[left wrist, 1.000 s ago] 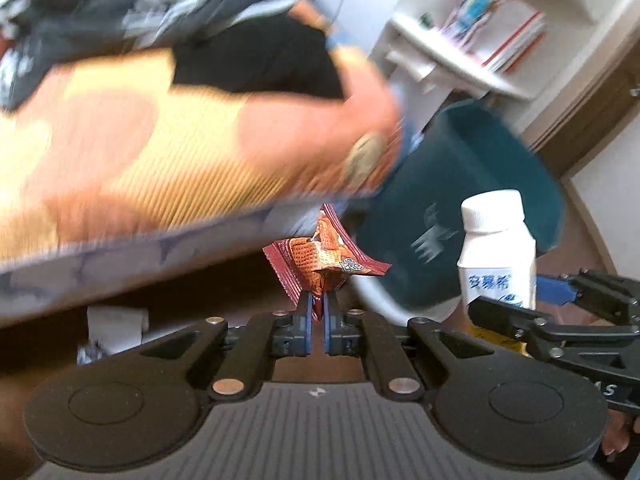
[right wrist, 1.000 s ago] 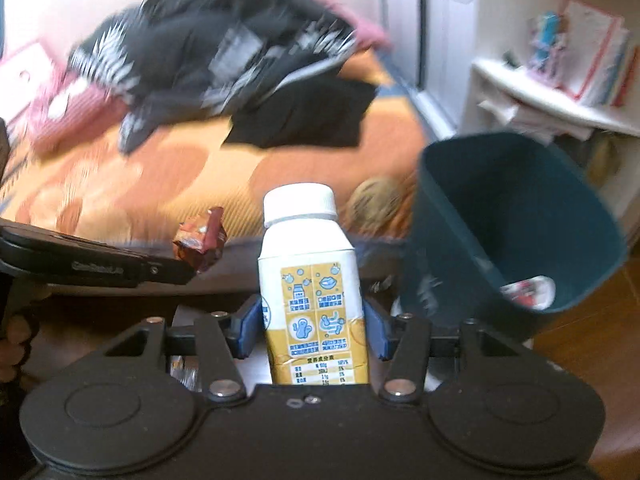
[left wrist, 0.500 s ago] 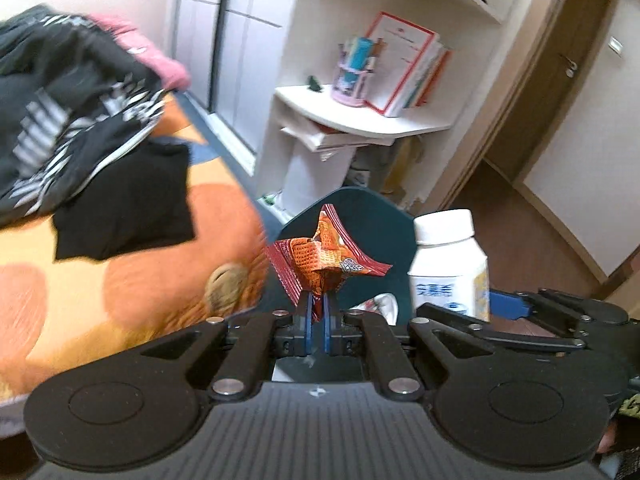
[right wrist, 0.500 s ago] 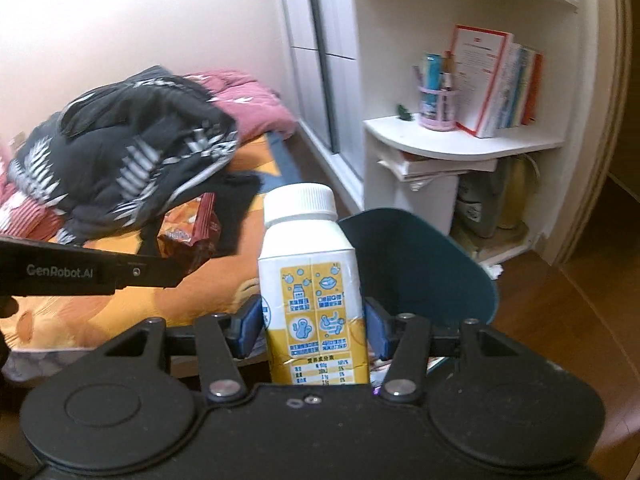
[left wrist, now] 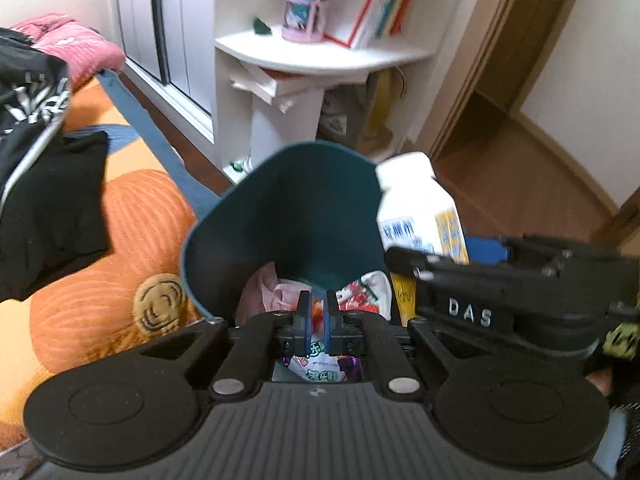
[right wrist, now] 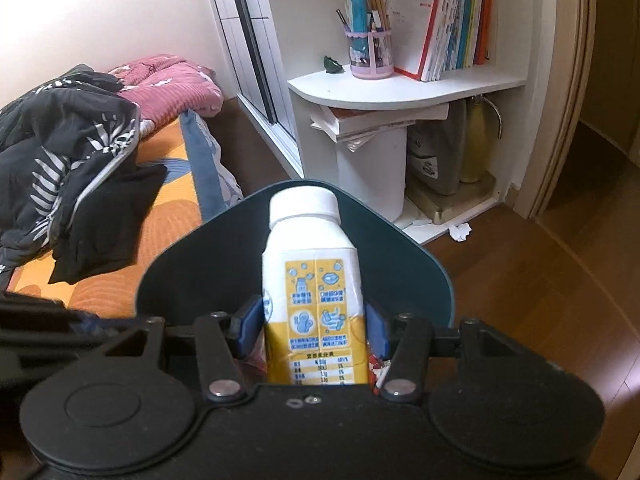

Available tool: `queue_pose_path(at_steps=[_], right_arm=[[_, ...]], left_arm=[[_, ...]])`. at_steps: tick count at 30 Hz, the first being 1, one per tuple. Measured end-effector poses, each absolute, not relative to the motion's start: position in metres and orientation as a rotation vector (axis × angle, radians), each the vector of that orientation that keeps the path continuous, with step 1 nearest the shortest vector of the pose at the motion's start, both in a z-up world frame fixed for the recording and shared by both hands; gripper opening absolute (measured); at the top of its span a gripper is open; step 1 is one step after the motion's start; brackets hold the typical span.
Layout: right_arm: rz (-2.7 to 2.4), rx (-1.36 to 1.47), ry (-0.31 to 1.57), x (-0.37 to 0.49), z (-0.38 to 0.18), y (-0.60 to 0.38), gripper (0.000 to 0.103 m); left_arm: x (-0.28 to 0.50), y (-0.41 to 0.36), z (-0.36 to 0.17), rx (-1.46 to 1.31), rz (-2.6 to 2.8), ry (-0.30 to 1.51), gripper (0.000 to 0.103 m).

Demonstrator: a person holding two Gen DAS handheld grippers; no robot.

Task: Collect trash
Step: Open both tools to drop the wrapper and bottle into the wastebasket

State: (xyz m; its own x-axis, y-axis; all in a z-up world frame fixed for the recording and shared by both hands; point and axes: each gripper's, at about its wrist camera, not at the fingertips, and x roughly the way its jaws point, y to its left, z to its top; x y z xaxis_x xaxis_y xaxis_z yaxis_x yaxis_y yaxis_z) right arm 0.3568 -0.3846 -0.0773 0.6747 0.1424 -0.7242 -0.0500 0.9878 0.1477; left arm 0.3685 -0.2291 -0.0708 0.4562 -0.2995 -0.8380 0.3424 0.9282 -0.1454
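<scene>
Two black two-finger grippers fill the lower half of both views, both over the mouth of a dark teal plastic waste bin with a smooth, rounded rim, which sits in the centre of each frame beside an orange ribbed quilt at the left.

The right gripper has its jaws spread wide, the blue pads pressed against both flat sides of a white-and-yellow milk bottle. The bottle has a square body, sloping shoulders and a round white screw cap. It stands upright in the grip, its printed label towards the camera, with the far wall of the bin behind it.

The left gripper has its jaws drawn almost together, with only a narrow slit between the blue pads. An orange-red scrap shows in that slit. I cannot tell whether it is pinched or lies in the bin below.

Inside the bin, at lower centre in the left wrist view, lie a crumpled pink plastic bag, a white printed wrapper and a glossy white-and-purple packet directly under the fingers.
</scene>
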Motion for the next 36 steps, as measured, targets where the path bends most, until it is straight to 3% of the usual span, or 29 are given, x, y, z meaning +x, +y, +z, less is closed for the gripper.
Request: queue_pose_path(at_steps=[8,18,24,28,36], right_arm=[[0.097,0.125,0.867,0.375,-0.094,-0.387,0.053],[0.1,0.12,0.884,0.365,-0.085,-0.384,0.053],[0.136,0.117,0.874,0.344,-0.065,-0.38,0.054],[0.168,0.104,0.855,0.324,-0.047,-0.374,0.054],[0.23,0.106,0.802,0.288,-0.01,-0.359,0.054]], left_arm=[[0.382,-0.239,-0.106,0.044,-0.396,1.109,0.005],[0.376,-0.229,-0.101,-0.004,-0.395,1.095,0.006],[0.359,-0.219,-0.082,-0.016,-0.4,1.071,0.014],[0.343,-0.206,-0.067,-0.031,-0.393,1.044,0.031],[0.305,-0.17,-0.037,-0.065,-0.37,1.001,0.032]])
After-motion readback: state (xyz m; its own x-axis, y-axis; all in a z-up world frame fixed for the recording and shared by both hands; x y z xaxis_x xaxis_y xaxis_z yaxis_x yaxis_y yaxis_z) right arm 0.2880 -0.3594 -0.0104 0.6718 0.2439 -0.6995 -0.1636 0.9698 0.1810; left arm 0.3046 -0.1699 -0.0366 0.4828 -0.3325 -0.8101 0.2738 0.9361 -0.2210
